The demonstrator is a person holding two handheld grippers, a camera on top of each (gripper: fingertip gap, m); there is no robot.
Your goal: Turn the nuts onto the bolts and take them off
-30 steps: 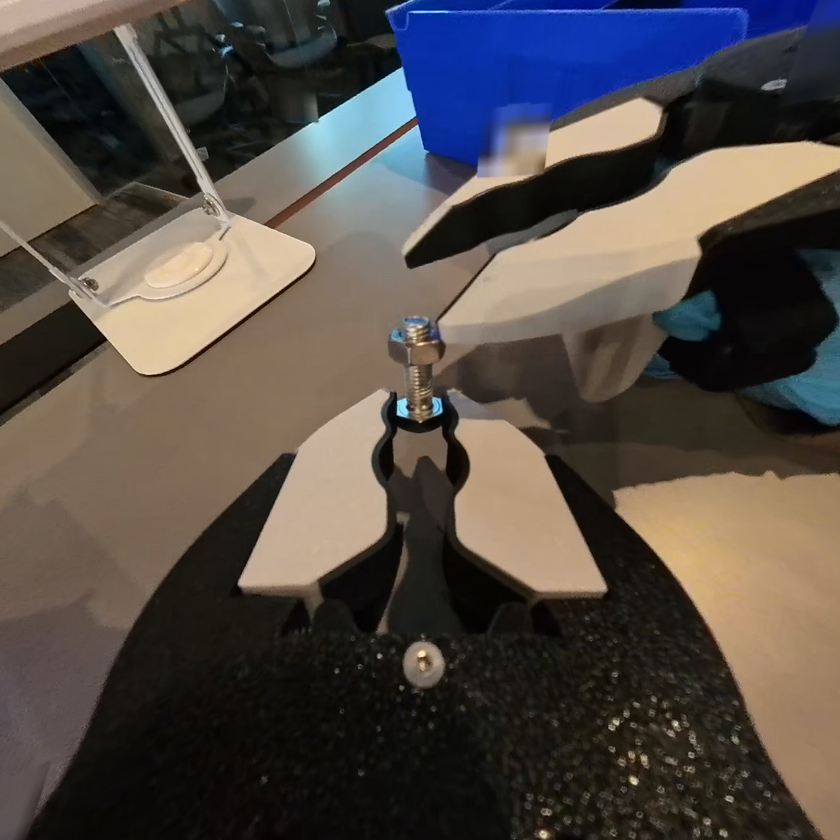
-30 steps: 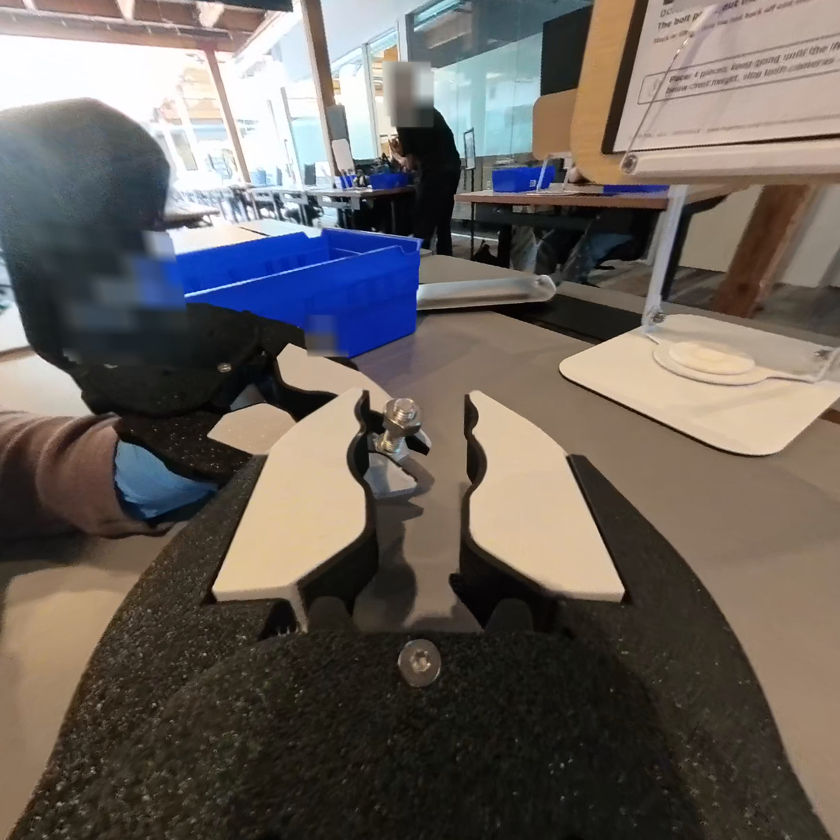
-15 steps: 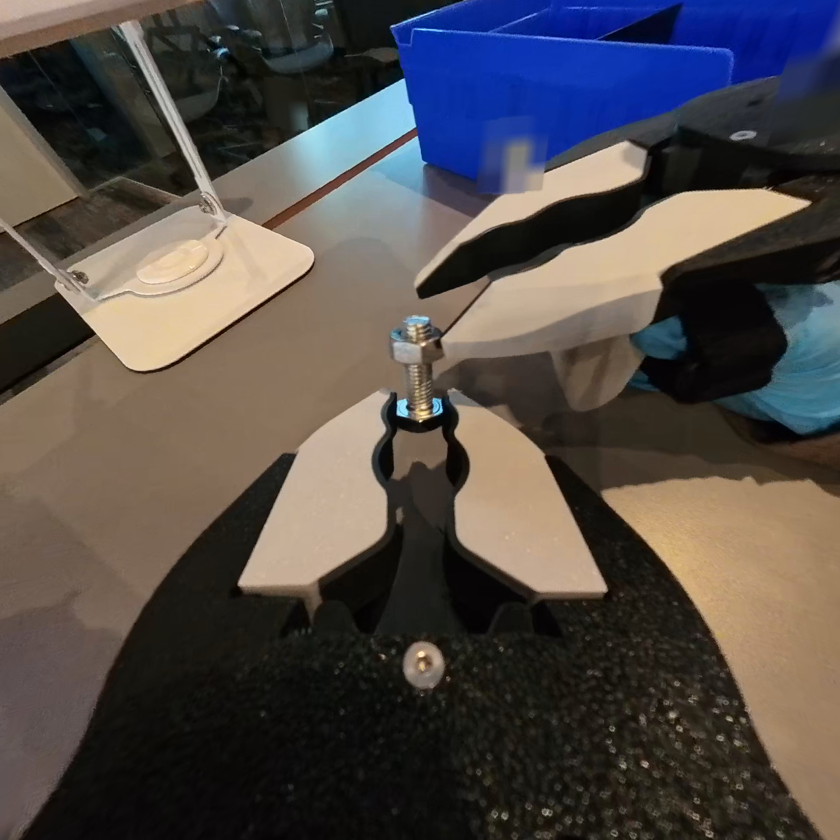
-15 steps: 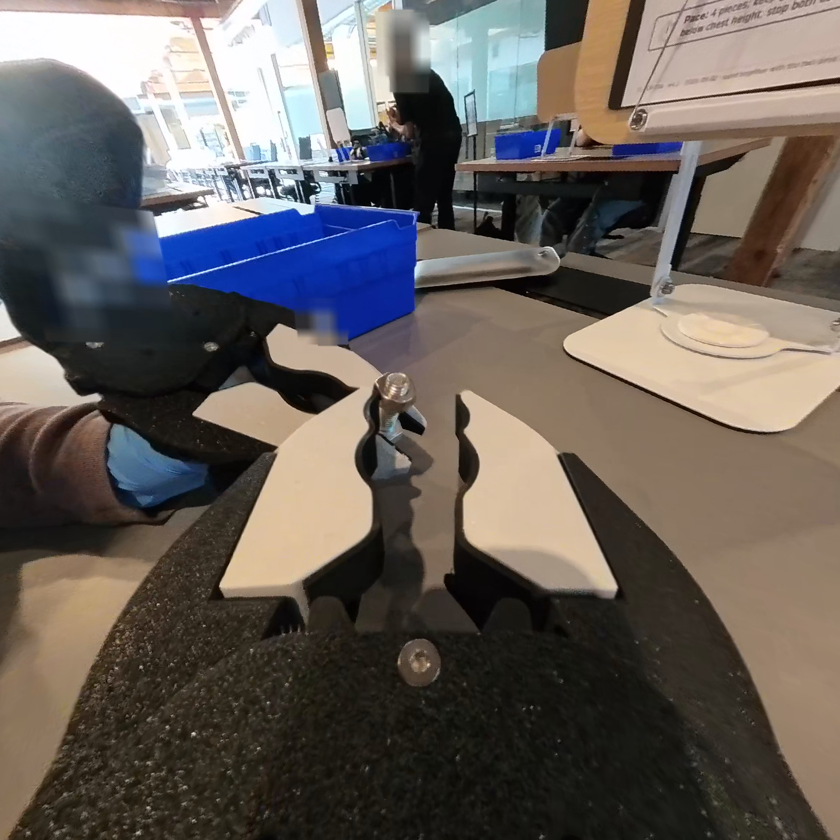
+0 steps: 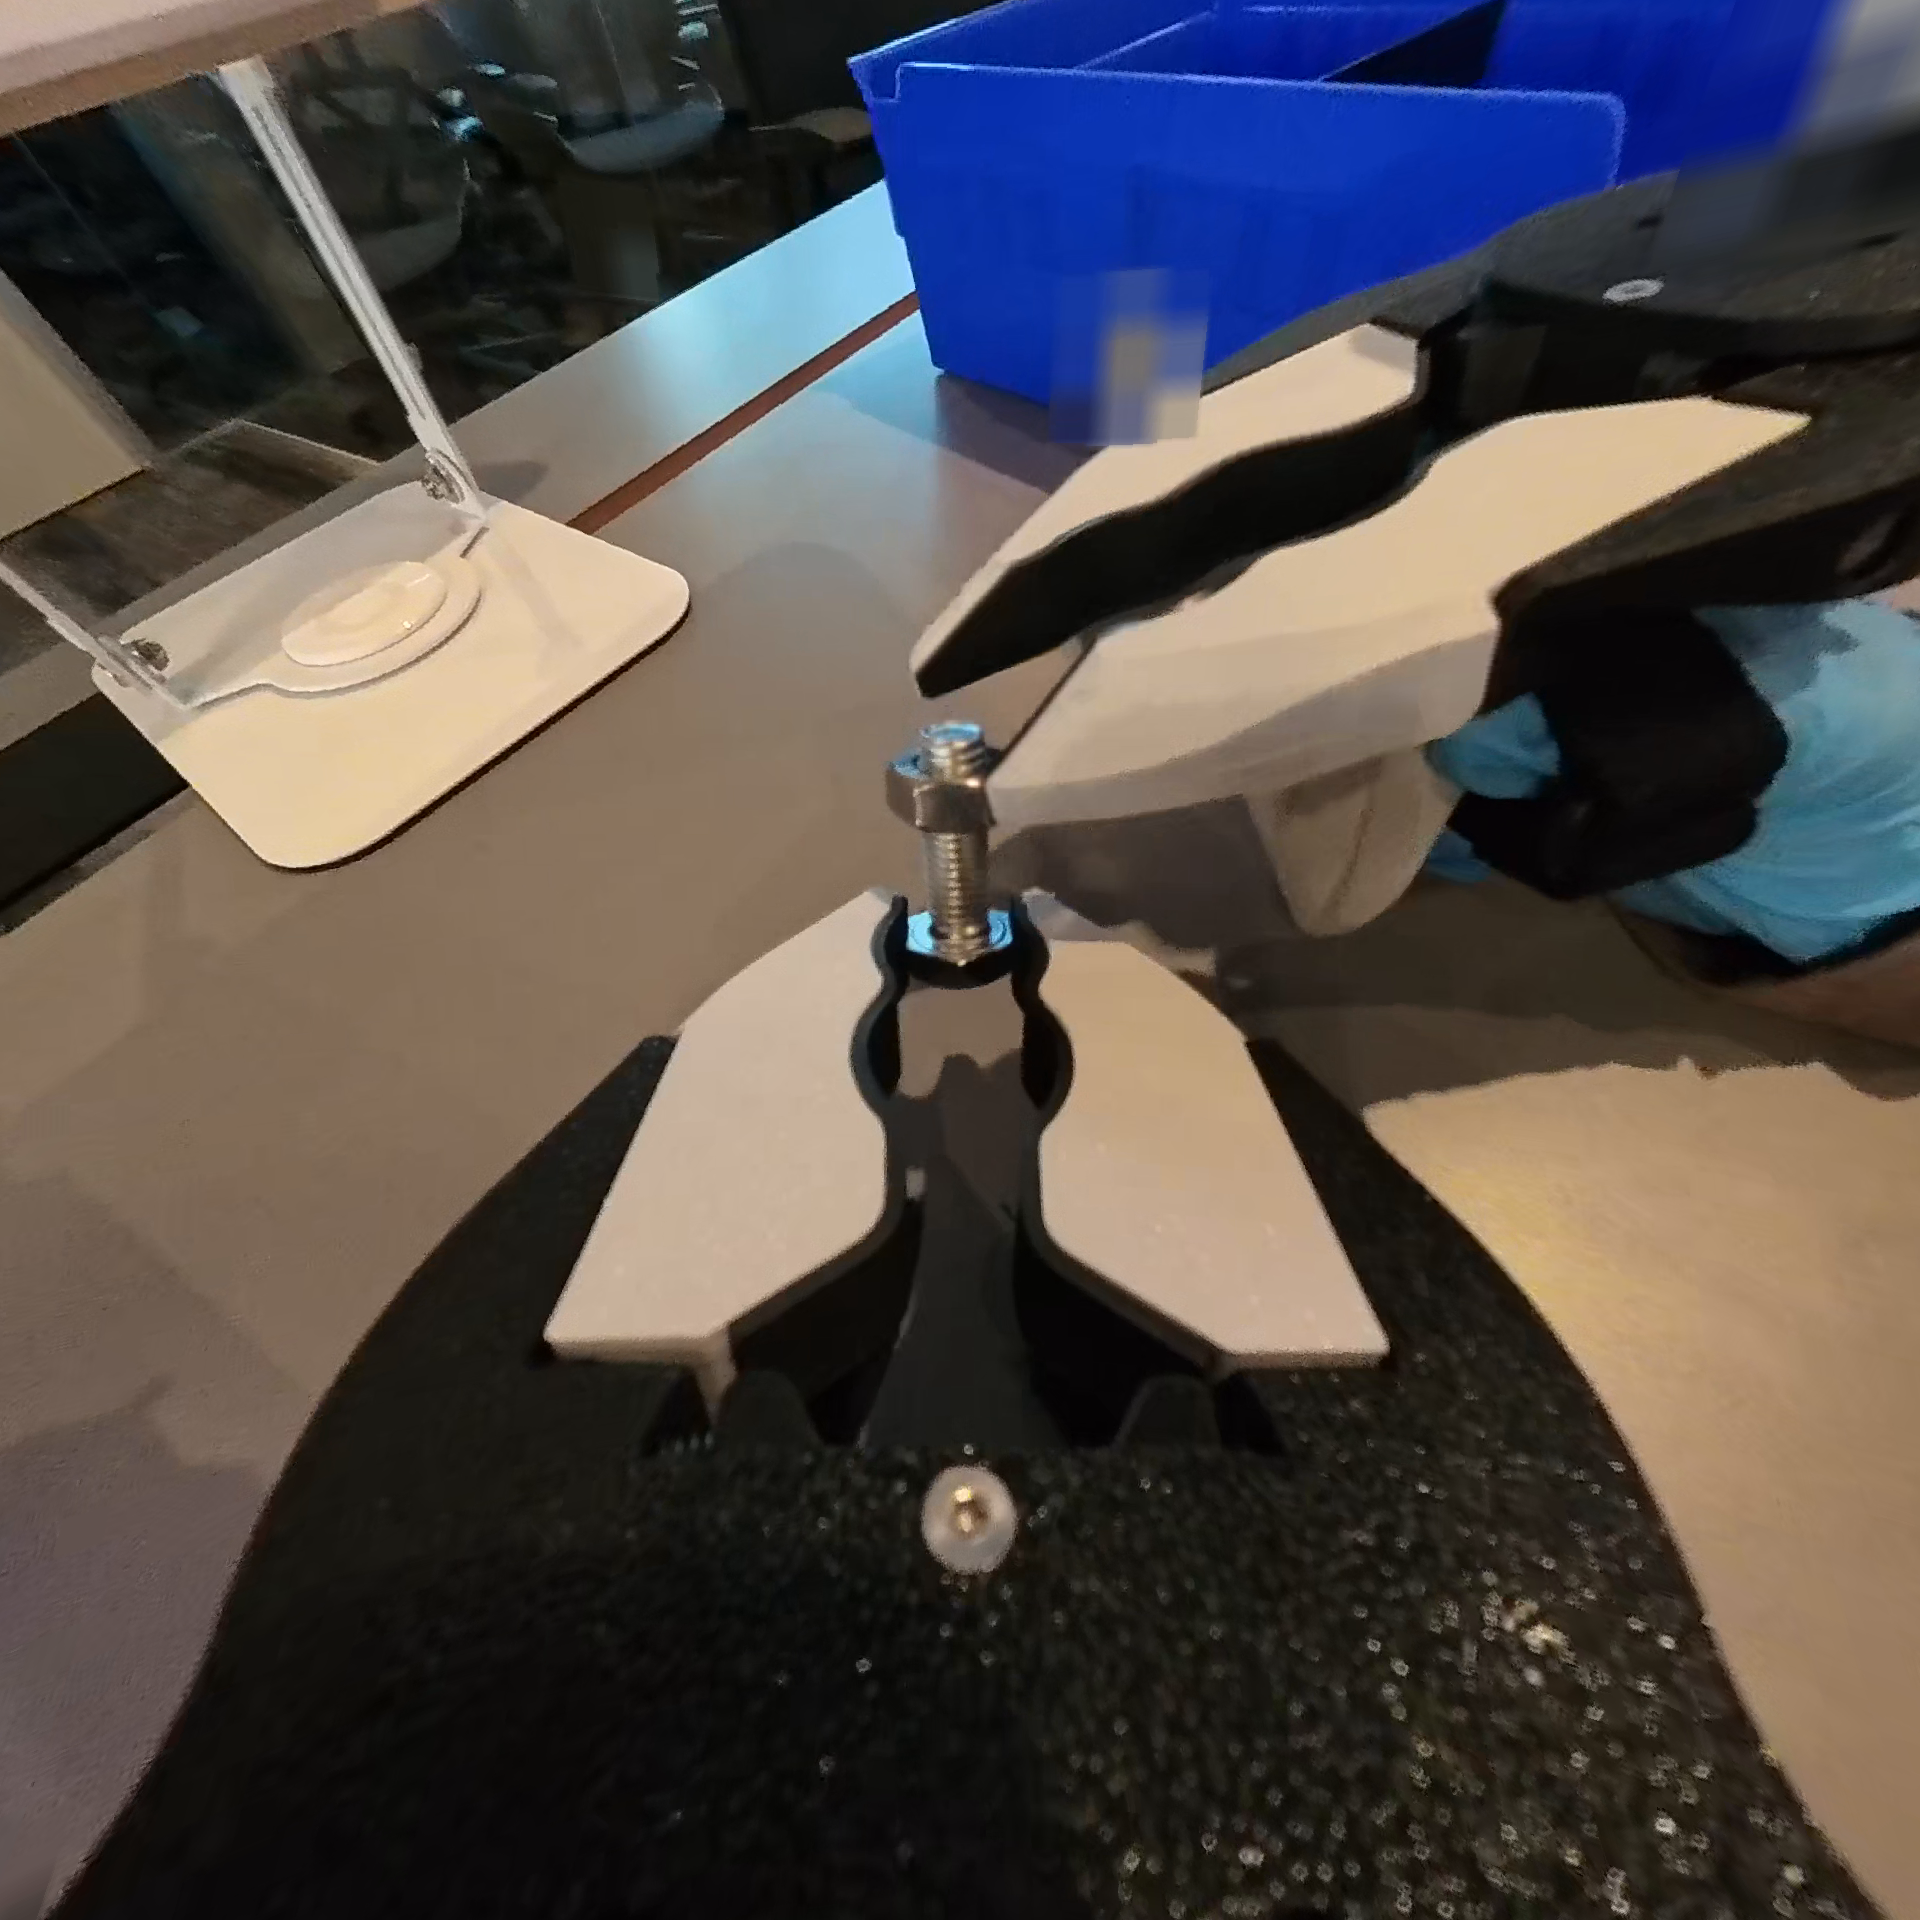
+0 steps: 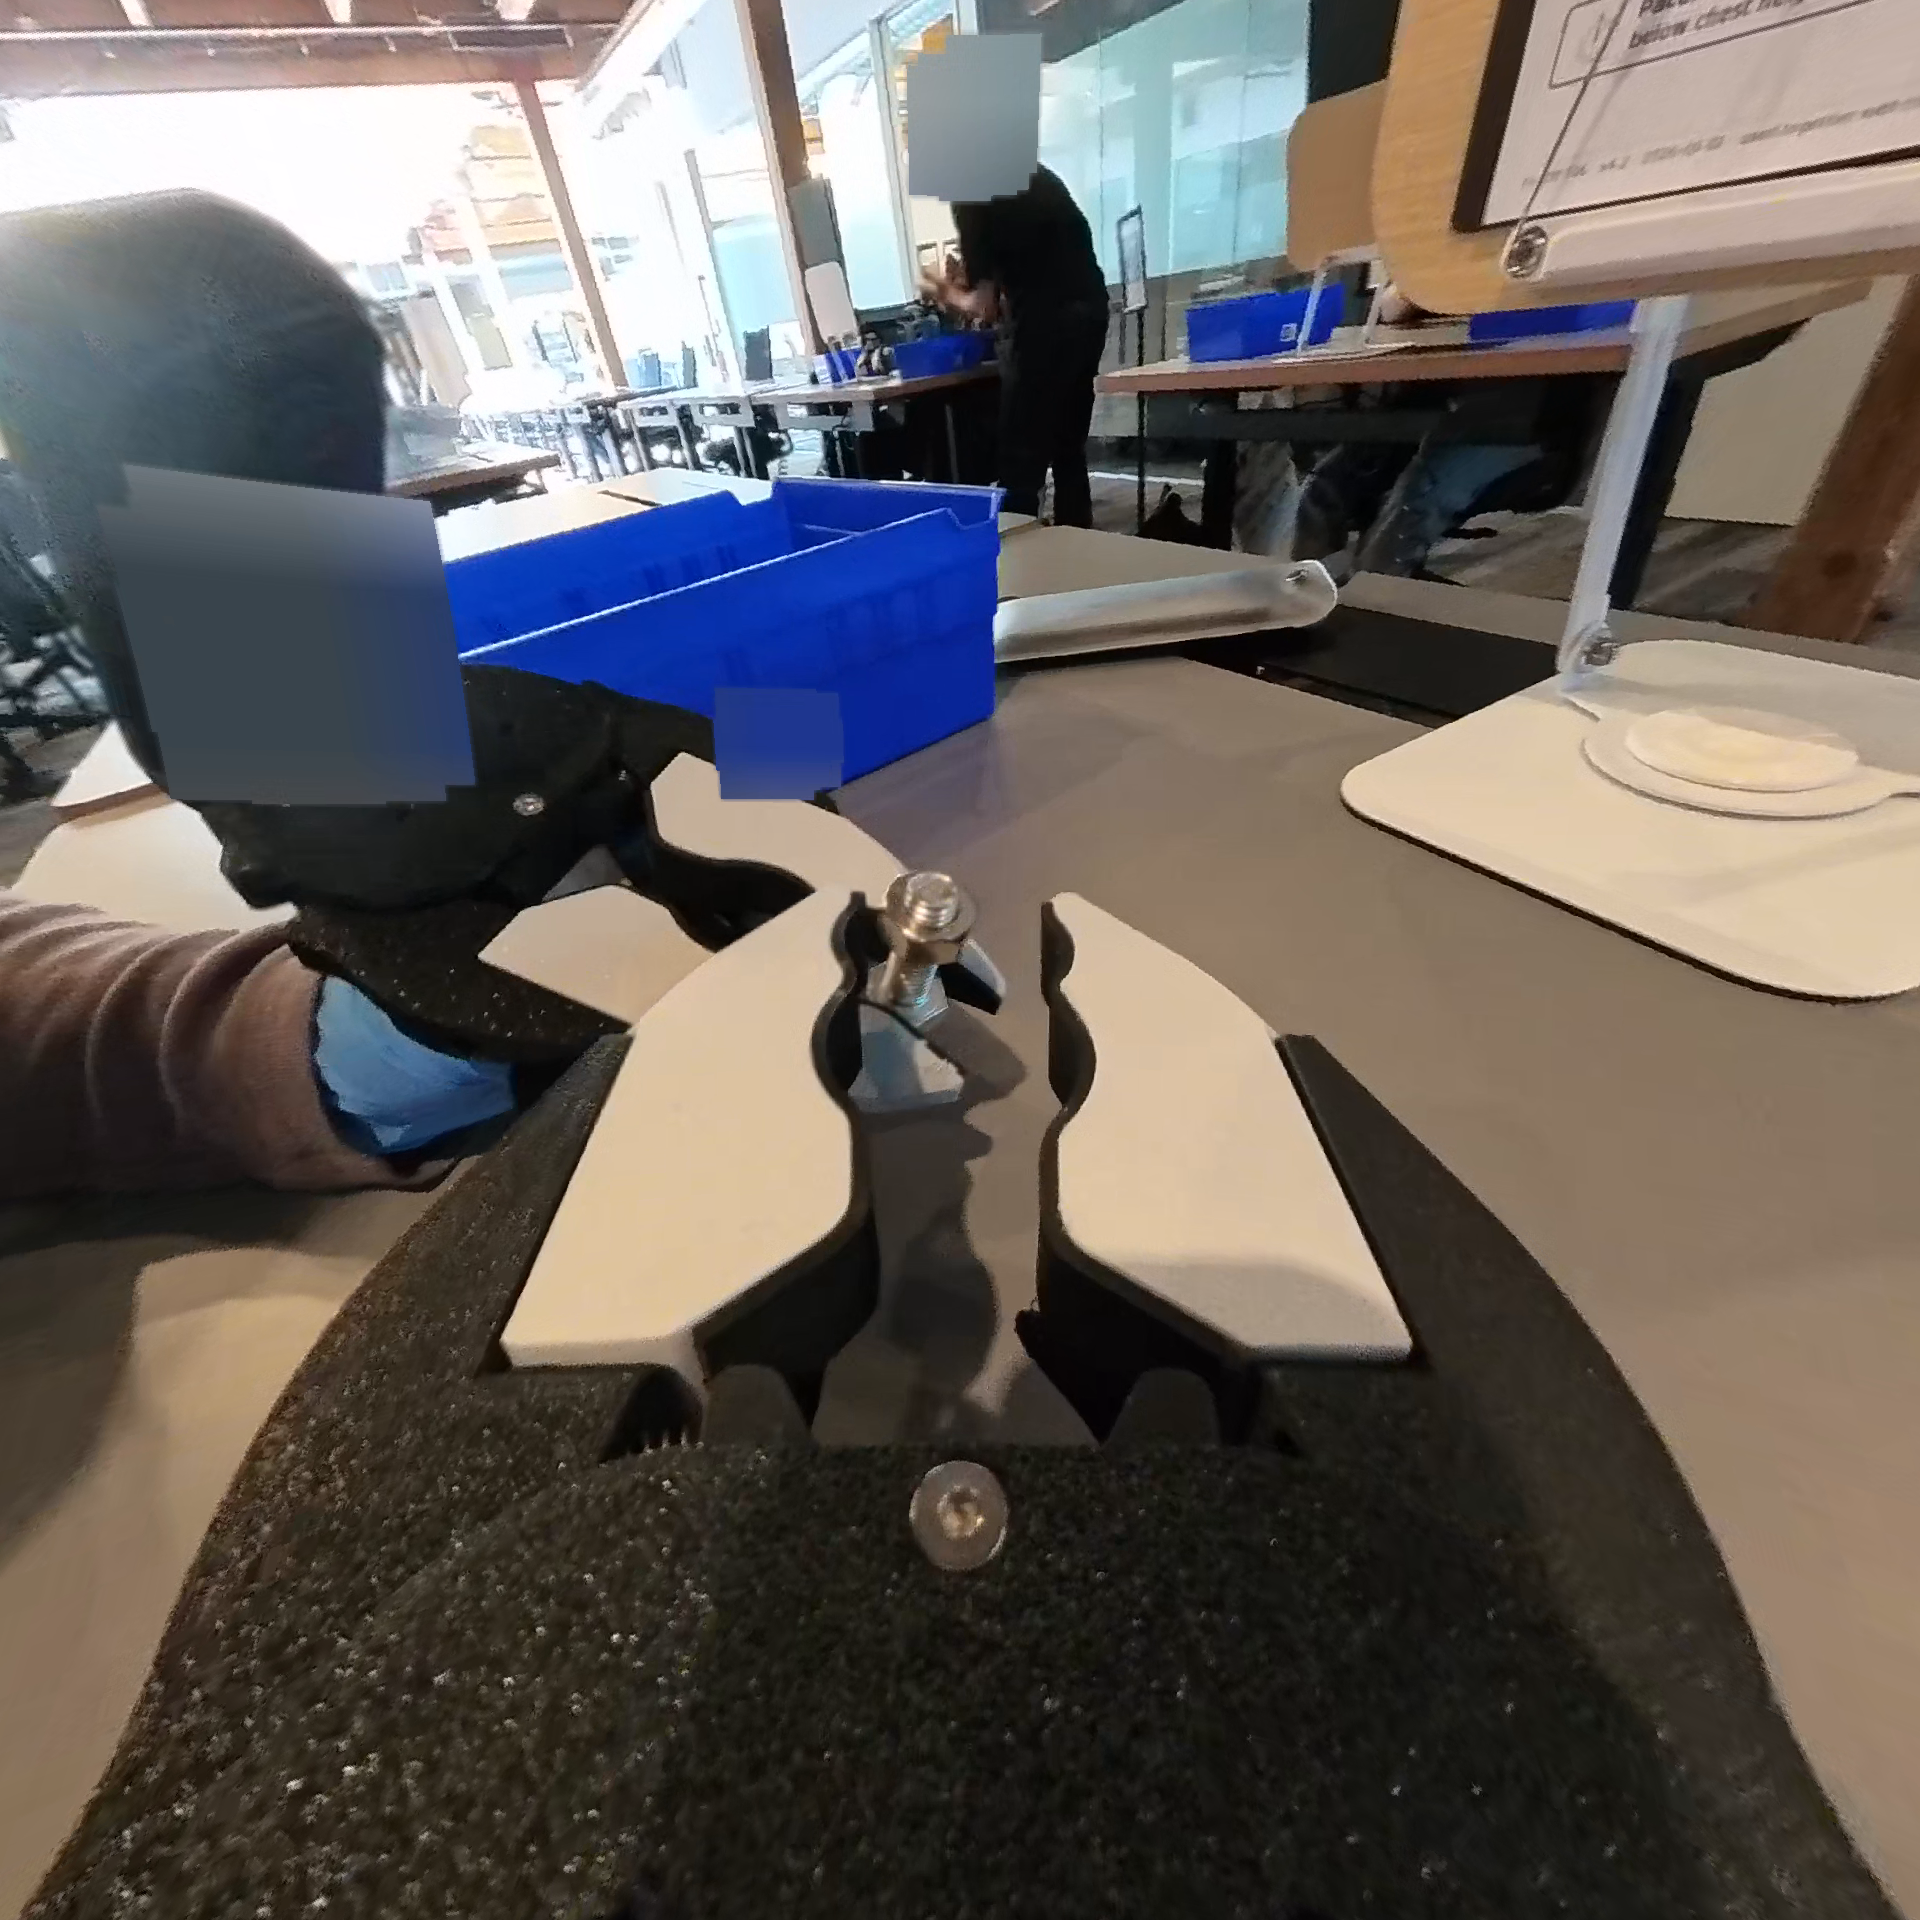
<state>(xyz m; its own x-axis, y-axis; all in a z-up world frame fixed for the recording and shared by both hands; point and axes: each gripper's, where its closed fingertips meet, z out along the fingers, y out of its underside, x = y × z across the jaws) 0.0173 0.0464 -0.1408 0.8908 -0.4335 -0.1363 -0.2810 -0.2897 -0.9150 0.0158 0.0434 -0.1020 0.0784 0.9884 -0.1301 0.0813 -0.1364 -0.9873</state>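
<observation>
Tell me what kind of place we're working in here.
Likely a shared workshop or lab hall: rows of tables run far back, blue bins sit on several, and a person works standing at another table.

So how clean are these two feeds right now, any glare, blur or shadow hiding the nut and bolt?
Left wrist view: nut and bolt sharp and evenly lit; the blue bin blurs toward the top right corner, and a bright patch lies on the table. Right wrist view: windows at top left blown out, edges bent by the wide lens, nut slightly soft but readable, shadow between the jaws.
</observation>
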